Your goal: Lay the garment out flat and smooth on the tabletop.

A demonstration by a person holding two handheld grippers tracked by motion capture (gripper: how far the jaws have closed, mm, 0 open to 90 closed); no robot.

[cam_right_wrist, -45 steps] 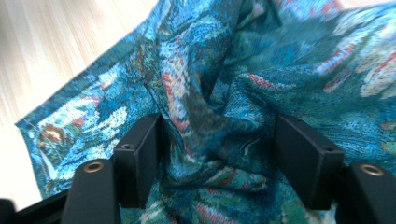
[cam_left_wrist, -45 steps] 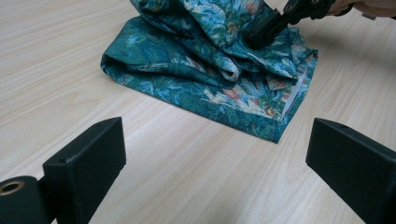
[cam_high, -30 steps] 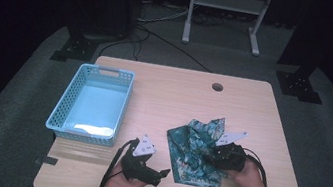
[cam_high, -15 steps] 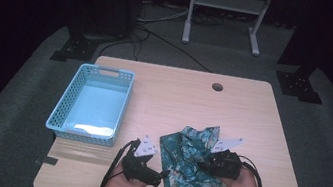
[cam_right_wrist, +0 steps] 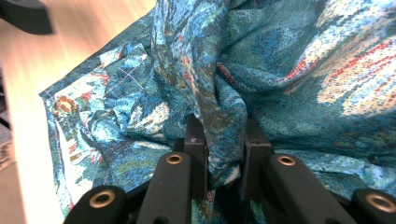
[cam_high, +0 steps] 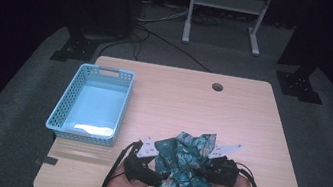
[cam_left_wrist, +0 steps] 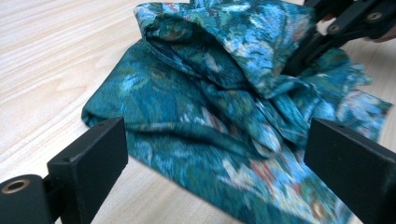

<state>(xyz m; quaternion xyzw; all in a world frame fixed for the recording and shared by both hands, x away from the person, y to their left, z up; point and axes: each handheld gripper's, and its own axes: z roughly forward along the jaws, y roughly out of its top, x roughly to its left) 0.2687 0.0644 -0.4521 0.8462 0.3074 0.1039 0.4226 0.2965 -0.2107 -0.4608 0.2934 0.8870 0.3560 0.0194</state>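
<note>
One crumpled teal floral cloth (cam_high: 184, 169), woven, pinched by right tool (cam_right_wrist: 223, 154), closing.

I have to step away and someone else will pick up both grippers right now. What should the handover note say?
Right gripper: jaws have just been closing, now pinching a raised fold of the teal patterned cloth.
Left gripper: open, jaws straddling the cloth's near edge, not gripping.
Cloth: crumpled at the table's front edge, between both hands.
Blue basket: at the left; a pale item lies at its bottom.
Done: right grip taken.
Left: probably close the left gripper, then lift or fold the cloth.
</note>
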